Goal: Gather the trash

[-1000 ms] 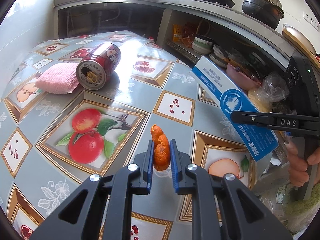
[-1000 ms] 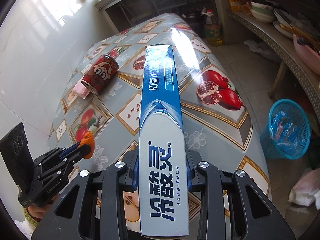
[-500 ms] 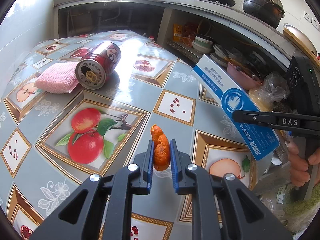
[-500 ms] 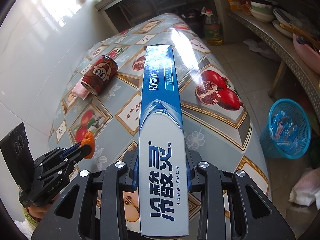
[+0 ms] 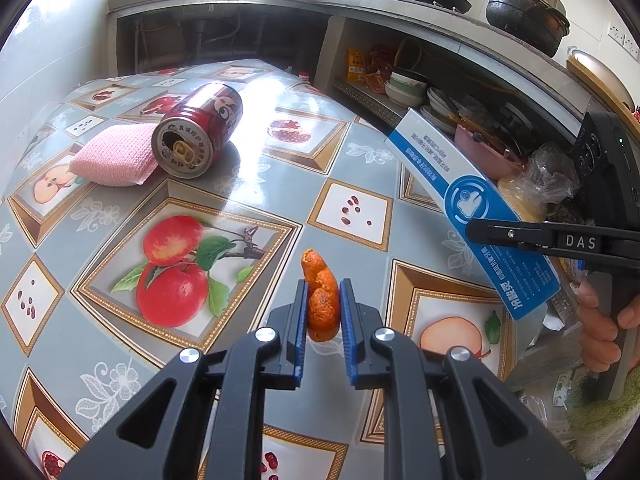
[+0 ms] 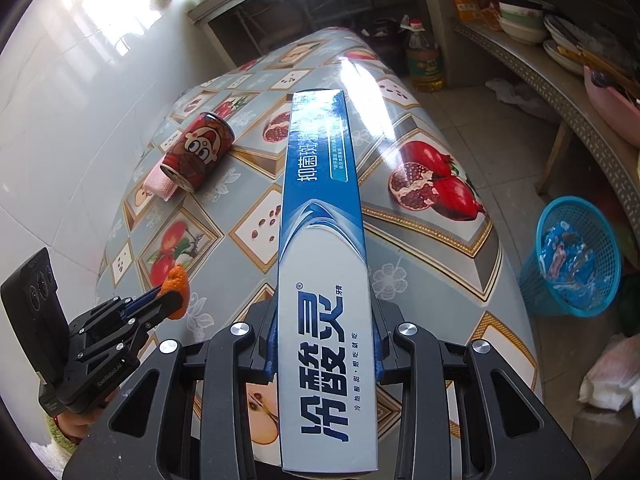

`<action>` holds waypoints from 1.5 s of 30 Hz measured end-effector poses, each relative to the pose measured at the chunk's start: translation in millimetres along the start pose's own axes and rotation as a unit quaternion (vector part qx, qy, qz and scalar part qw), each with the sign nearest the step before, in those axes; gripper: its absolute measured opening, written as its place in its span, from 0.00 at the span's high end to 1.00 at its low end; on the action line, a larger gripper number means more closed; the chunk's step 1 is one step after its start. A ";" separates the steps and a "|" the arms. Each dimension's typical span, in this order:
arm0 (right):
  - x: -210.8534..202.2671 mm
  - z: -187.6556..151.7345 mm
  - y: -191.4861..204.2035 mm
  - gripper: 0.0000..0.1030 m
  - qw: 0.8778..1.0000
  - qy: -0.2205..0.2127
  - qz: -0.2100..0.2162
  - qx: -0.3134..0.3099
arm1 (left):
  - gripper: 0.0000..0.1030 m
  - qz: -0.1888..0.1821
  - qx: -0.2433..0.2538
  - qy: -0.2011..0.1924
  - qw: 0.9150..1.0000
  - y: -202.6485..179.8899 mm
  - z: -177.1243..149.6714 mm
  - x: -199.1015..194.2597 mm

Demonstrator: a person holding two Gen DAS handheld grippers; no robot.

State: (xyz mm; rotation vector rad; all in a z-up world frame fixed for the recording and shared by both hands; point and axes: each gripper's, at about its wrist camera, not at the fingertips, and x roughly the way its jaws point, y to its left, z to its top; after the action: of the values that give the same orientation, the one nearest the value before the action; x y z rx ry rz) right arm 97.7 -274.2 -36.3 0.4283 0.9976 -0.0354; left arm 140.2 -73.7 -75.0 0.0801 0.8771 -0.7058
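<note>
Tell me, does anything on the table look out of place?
Yes. A red can lies on its side, its opened top facing the camera, touching a pink sponge on the table. It looks like leftover trash.

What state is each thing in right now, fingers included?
Left gripper: shut on the orange peel, above the table.
Right gripper: shut on the toothpaste box, held lengthwise.
Red can: on its side, opened, beside the pink sponge.
Blue basket: upright on the floor, trash inside.
</note>
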 end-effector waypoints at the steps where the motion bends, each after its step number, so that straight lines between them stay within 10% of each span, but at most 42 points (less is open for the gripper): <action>1: -0.3 0.3 -0.1 0.70 1.000 0.000 0.000 0.000 | 0.86 0.000 0.000 0.000 1.000 0.1 0.0 -0.2; 21: -23.5 4.7 -16.5 0.70 0.999 -0.034 0.012 0.027 | 0.86 -0.013 0.002 -0.012 1.000 -7.0 12.9 -2.8; 31: -110.8 -10.2 -114.3 0.70 0.981 -0.130 -0.094 0.108 | 0.86 -0.120 0.063 -0.021 0.991 -83.8 81.1 14.3; 38: -124.7 -53.0 -220.6 0.70 0.954 -0.117 -0.171 0.216 | 0.86 -0.232 0.097 0.085 0.964 -186.9 123.4 96.9; 45: -63.3 -86.1 -301.8 0.70 0.937 -0.058 -0.146 0.311 | 0.85 -0.227 0.079 0.254 0.937 -272.0 129.7 232.1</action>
State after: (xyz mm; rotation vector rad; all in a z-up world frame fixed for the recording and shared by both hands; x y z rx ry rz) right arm -73.4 -529.8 -125.0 0.8410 0.9115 -0.6535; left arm 165.6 -452.3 -101.2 0.2146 1.3548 -1.2210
